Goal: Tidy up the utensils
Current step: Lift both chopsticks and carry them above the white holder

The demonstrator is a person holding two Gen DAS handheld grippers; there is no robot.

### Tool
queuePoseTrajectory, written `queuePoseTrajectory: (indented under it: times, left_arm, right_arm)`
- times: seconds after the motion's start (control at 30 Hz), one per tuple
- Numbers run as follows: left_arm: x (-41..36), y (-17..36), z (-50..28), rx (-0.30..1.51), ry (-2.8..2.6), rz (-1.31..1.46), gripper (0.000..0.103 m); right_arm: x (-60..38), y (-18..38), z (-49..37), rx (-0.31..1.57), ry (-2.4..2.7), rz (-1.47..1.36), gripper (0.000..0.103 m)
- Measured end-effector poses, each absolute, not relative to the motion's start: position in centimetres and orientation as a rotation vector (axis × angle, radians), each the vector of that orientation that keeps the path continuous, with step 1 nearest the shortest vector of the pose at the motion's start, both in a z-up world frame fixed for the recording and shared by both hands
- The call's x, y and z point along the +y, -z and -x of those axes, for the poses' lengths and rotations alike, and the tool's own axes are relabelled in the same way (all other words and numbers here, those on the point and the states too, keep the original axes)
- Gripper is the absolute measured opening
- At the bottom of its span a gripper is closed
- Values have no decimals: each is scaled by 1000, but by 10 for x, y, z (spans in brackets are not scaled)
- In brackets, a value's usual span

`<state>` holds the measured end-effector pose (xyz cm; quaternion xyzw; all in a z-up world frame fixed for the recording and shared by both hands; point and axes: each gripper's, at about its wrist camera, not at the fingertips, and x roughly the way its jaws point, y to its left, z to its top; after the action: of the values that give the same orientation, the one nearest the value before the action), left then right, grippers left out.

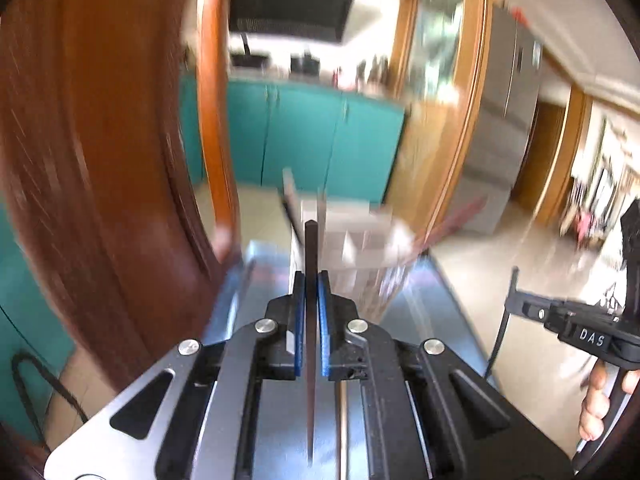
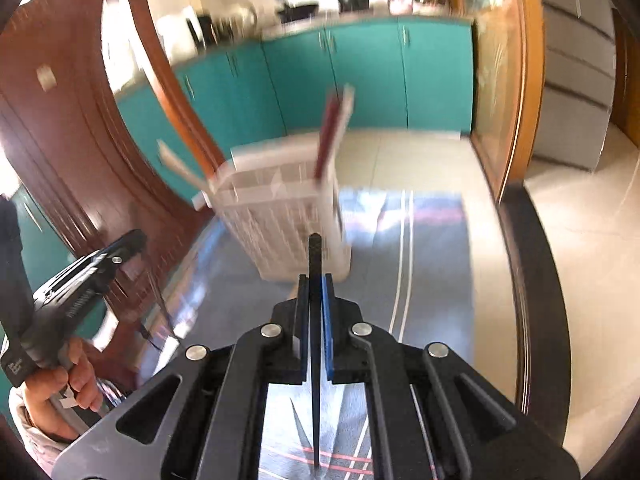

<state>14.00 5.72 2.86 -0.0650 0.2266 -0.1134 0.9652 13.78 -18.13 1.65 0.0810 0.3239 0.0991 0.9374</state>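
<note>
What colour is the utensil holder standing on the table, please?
White; the utensil holder shows best in the right wrist view.

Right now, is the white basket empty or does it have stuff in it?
Not empty. The white basket stands upright on the table, with reddish chopsticks sticking out the top.

teal cabinets [image 2: 360, 76] run along the back under a cluttered counter [image 2: 352, 4], a dark range hood [image 1: 292, 4] above. a steel fridge [image 1: 504, 120] stands right, a reddish wooden door [image 1: 80, 160] looms left, pale floor tiles [image 2: 580, 260] beyond the glossy table [image 2: 432, 264].
</note>
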Motion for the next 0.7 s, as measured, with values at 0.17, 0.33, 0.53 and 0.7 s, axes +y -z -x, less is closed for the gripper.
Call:
queuePoseTrajectory:
  times: [0.17,0.33,0.53,0.7]
  left_arm:
    - [64,-92,-137,267,266,243,7]
    - [63,-117,-153,131,207,354,7]
    - [57,-105,-174,76,91,387,7]
    - [48,-68,-188,157,67,321,7]
  right_arm:
    - [-186,-82,-138,476,-187,-197,7]
    - [-186,-131,-152,287,-175,-263,7]
    - [-175,-122,-191,204,-115,-240,7]
    - [-175,-65,-225,324,-122,-253,7]
